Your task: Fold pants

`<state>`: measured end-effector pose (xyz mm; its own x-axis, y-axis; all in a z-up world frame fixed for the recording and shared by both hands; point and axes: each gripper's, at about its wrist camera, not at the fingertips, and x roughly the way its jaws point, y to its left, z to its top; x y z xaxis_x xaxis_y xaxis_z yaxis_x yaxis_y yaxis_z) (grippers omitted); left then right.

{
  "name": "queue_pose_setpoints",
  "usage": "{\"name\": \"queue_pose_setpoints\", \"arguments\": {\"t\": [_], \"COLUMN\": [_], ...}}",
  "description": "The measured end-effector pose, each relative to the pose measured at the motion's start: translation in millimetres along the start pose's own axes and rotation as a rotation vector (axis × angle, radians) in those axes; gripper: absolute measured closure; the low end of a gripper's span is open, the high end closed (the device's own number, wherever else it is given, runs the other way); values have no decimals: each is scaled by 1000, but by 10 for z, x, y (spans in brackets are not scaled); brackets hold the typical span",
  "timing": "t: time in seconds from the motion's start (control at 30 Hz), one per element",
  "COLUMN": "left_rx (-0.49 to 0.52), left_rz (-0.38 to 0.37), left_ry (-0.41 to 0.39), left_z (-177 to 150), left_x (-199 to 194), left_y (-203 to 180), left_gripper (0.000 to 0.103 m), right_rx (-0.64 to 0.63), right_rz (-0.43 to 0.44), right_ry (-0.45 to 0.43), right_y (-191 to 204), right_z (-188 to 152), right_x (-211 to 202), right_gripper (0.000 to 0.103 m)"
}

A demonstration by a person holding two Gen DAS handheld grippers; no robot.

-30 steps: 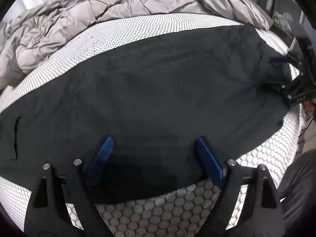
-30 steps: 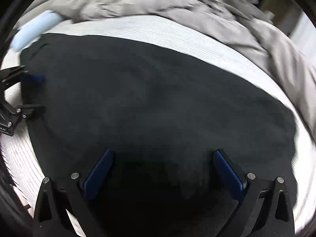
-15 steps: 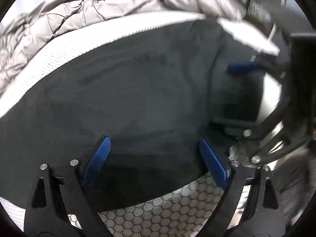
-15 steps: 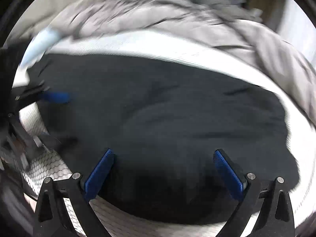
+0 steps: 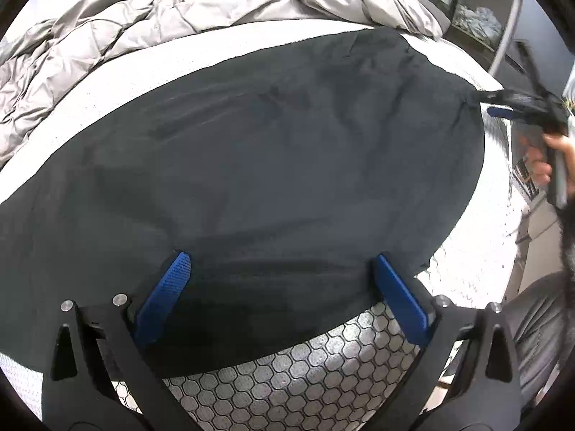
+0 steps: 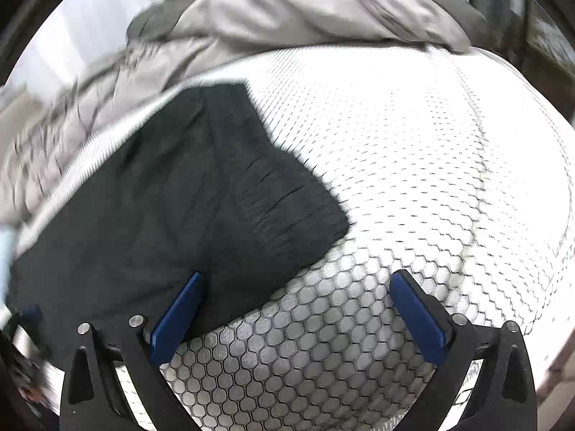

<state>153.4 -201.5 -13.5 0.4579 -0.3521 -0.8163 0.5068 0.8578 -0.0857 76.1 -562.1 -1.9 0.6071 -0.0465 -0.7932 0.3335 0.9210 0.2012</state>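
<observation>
Black pants (image 5: 273, 165) lie under the wide-open left claw (image 5: 284, 298).

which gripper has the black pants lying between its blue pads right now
The left gripper: the near edge of the black pants lies between its open pads. The right gripper is open mostly over bare honeycomb mattress, beside the pants' ribbed end.

Honeycomb-patterned mattress (image 5: 309, 377), rumpled grey duvet (image 5: 172, 10)

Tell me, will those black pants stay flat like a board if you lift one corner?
Probably not. The black fabric pants show soft wrinkles and lie draped over the white honeycomb-patterned mattress, so they would likely flop and sag. The cloth looks thin, so probably light.
</observation>
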Motion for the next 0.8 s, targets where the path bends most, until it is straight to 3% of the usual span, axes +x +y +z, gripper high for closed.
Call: {"name": "queue_pose_setpoints", "arguments": {"t": [0.07, 0.1, 0.2, 0.33, 0.43, 0.47, 0.57, 0.67, 0.73, 0.8], "left_rx": [-18, -26, -50, -72, -117, -137, -172, -194, -213, -222], "left_rz": [3, 2, 7, 27, 56, 68, 117, 153, 178, 201], "left_ry": [0, -6, -18, -37, -56, -62, -69, -80, -83, -76], "left_z": [20, 25, 39, 42, 45, 45, 61, 76, 75, 62], "left_x": [-24, -35, -41, -33, -26, -27, -38, -53, -53, -45], "left_y": [2, 6, 26, 61, 107, 128, 175, 225, 266, 307], "left_gripper": [2, 2, 2, 2, 2, 2, 2, 2, 2, 2], "right_rx": [98, 185, 326, 426, 413, 396, 327, 237, 215, 223], "right_rz": [193, 351, 542, 523, 516, 478, 386, 355, 270, 97], "right_ry": [-11, -1, 60, 8, -138, -154, -148, -193, -229, -226], "right_y": [-41, -95, -110, -232, -189, -139, 42, 96, -20, -164], "right_z": [-41, -62, -135, -8, 96, 143, 267, 452, 428, 539], "right_x": [-141, -155, 94, 428, 396, 417, 433, 361, 210, 299], "right_gripper": [0, 0, 0, 0, 2, 12, 67, 79, 81, 80]}}
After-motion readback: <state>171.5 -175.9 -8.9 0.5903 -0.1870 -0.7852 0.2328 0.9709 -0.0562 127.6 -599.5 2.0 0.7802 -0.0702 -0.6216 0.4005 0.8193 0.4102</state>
